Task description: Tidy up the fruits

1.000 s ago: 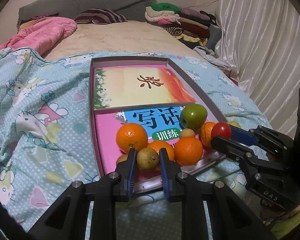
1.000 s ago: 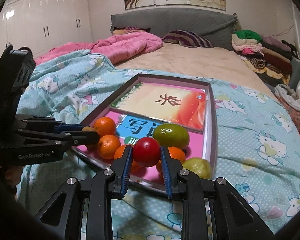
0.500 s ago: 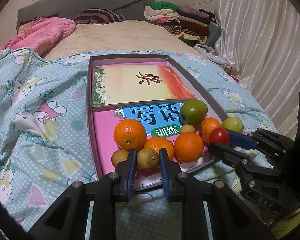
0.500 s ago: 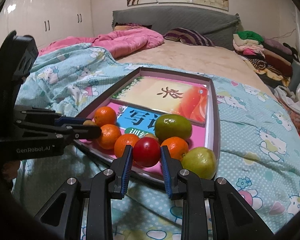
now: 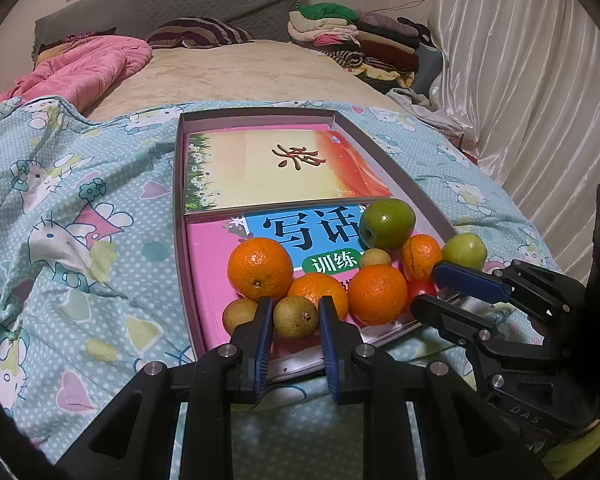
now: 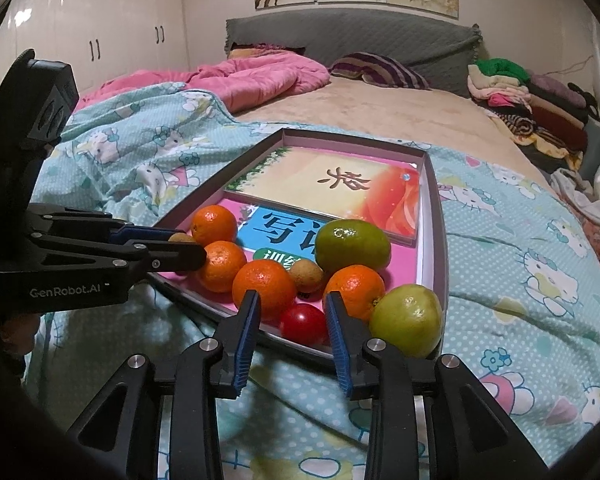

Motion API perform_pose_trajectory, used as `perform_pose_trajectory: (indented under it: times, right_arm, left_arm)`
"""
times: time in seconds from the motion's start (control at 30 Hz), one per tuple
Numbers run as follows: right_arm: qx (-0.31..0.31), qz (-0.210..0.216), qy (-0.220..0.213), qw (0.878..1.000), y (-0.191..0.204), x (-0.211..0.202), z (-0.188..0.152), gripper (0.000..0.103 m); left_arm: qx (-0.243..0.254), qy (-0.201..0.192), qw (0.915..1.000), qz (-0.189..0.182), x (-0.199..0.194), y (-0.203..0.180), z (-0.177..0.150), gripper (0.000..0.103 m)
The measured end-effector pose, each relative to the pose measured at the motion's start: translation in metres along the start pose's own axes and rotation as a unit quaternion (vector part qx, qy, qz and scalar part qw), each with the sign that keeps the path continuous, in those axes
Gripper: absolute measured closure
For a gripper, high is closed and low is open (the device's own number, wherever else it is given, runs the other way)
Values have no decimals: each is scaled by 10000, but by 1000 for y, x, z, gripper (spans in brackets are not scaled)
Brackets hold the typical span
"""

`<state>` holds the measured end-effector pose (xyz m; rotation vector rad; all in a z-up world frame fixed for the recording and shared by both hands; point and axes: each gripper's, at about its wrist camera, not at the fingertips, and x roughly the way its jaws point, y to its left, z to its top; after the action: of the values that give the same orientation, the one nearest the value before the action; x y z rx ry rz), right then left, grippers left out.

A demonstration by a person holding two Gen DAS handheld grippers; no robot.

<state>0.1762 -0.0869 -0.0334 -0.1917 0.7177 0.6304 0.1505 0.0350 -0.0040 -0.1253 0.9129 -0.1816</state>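
Note:
A shallow tray [image 5: 179, 184] lies on the blue bedcover with several oranges, a dark green fruit [image 5: 387, 224] and small brown fruits at its near end. My left gripper [image 5: 294, 314] is shut on one brown fruit [image 5: 296, 317] just above the tray's near edge; the right wrist view shows this gripper [image 6: 188, 246] side-on. My right gripper [image 6: 290, 320] has its jaws opening around a red tomato [image 6: 303, 324], which sits in the tray [image 6: 434, 216] with a gap to the left pad. A pale green fruit [image 6: 407, 320] sits by the tray's near right corner.
Two books [image 5: 276, 168] fill the tray's far part. A pink quilt [image 5: 80, 68] and a striped pillow [image 5: 204, 32] lie at the head of the bed. Folded clothes [image 5: 352, 36] are stacked far right beside a white curtain [image 5: 540, 80]. Wardrobe doors [image 6: 100, 40] stand at left.
The right gripper came down to the tray's near edge with the tomato, and its jaws have spread off it. The left gripper still holds the brown fruit in place.

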Motion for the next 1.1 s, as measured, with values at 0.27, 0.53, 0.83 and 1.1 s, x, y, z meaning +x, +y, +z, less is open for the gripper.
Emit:
perform_pose_trajectory:
  times: [0.27,0.53,0.83,1.1]
  right_arm:
    - [-43,-9,-124,9999,2,-7,0,66]
    - [3,-21,-195,9998,0,-11,0,58]
    - [-8,-32,-330,9994,1,-16,0,51]
    - [47,-112,-434,9990,-1,-21,1,46]
  left_arm:
    - [34,12,10000,30,1,0,0,80]
    - [4,49,10000,30,0,-1,0,80]
    - [18,6,10000,65,-4,-3,1,79]
    - [12,-72,9999,80,-13,-4,3,68]
